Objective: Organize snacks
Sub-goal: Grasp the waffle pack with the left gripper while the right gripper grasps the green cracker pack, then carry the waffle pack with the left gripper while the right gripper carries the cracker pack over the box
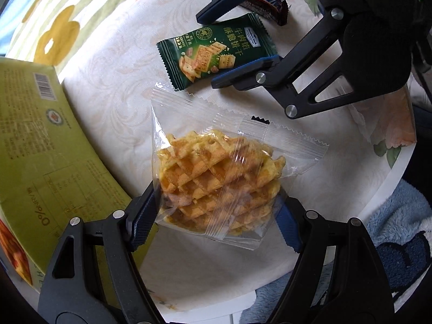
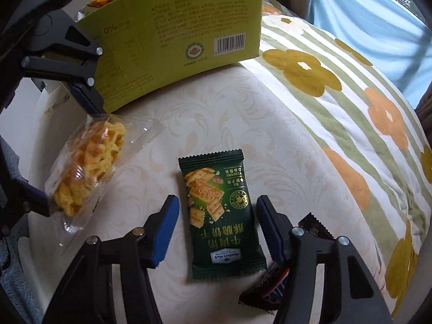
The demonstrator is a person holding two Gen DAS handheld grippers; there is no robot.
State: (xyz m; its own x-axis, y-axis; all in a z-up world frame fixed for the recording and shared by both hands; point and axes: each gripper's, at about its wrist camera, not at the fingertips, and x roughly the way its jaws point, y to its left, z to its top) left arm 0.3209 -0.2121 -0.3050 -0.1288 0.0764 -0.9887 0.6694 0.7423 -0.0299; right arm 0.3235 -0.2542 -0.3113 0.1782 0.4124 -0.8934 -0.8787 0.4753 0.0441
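My left gripper (image 1: 216, 216) is shut on a clear bag of waffle crisps (image 1: 216, 178) and holds it above the white table; the bag also shows in the right wrist view (image 2: 86, 167), off the table. A dark green cracker packet (image 1: 216, 51) lies flat on the table. My right gripper (image 2: 217, 229) is open, its blue pads on either side of the green packet (image 2: 218, 216), not touching it. A brown chocolate bar (image 1: 267, 2) lies beyond the packet, partly under the right gripper's finger (image 2: 267, 289).
A green cardboard box (image 1: 40, 148) stands open on the table's left; it shows at the back in the right wrist view (image 2: 175, 35). A flowered quilt (image 2: 337, 94) lies beyond the round table's edge. A blue fluffy rug (image 1: 399, 229) lies below.
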